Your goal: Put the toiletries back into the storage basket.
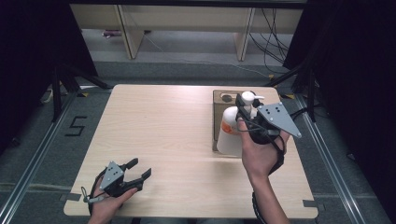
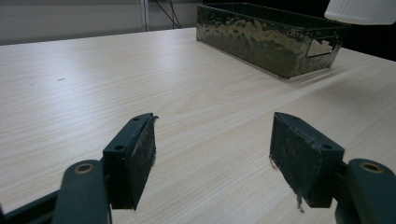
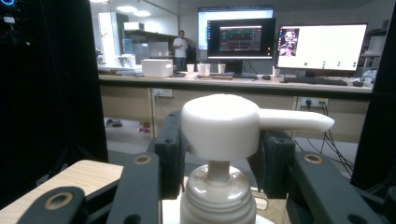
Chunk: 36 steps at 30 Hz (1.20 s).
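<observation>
Close to the lens in the right gripper view, the white pump head (image 3: 219,126) of a pump bottle (image 1: 229,129) sits clamped between the jaws of the right gripper (image 1: 246,113). Largest in the scene is the pale wooden tabletop (image 1: 168,140). Next comes a dark metal tray (image 2: 266,39) at its far right side (its wall looks dented and shiny). That bottle, white with an orange band, hangs tilted over the tray's near end in the person's right hand (image 1: 259,151). At the near left corner, the left gripper (image 1: 140,171) rests low, its jaws spread apart with nothing between them.
</observation>
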Motion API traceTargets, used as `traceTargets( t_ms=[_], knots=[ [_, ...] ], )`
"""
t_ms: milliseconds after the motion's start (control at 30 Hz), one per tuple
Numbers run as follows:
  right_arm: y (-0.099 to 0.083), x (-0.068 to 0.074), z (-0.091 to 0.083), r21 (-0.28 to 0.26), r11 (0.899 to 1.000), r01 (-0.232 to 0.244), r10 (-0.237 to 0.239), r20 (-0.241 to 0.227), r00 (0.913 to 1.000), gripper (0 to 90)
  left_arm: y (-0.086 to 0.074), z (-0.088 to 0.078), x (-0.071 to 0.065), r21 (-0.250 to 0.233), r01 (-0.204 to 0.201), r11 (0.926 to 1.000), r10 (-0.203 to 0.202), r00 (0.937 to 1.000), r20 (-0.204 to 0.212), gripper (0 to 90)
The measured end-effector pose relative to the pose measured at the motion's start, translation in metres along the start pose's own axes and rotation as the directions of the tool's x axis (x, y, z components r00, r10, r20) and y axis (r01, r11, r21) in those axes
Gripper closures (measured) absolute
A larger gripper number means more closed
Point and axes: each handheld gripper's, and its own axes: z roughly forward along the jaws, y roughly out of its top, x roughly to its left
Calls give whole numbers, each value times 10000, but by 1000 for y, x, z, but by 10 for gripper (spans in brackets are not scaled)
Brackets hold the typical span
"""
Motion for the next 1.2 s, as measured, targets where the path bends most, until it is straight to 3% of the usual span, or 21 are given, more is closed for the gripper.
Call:
traceTargets(
  t_ms=[33, 267, 467, 1200],
  knots=[
    [1, 0, 2, 30, 10000, -57, 57, -9, 10000, 601, 0, -2, -2, 174, 217, 9996, -214, 9996, -156, 308],
    [4, -2, 8, 43, 9999, -121, 121, 8, 9999, 601, 0, 0, 0, -12, 28, 10000, -28, 10000, -11, 308],
    [5, -5, 15, 23, 10000, -29, 29, 84, 10000, 601, 0, -2, -1, 142, 212, 9997, -210, 9997, -136, 309],
    [3, -11, 43, 294, 9995, -67, 64, 118, 9999, 601, 0, -2, -1, 127, 214, 9997, -213, 9997, -134, 310]
  ],
)
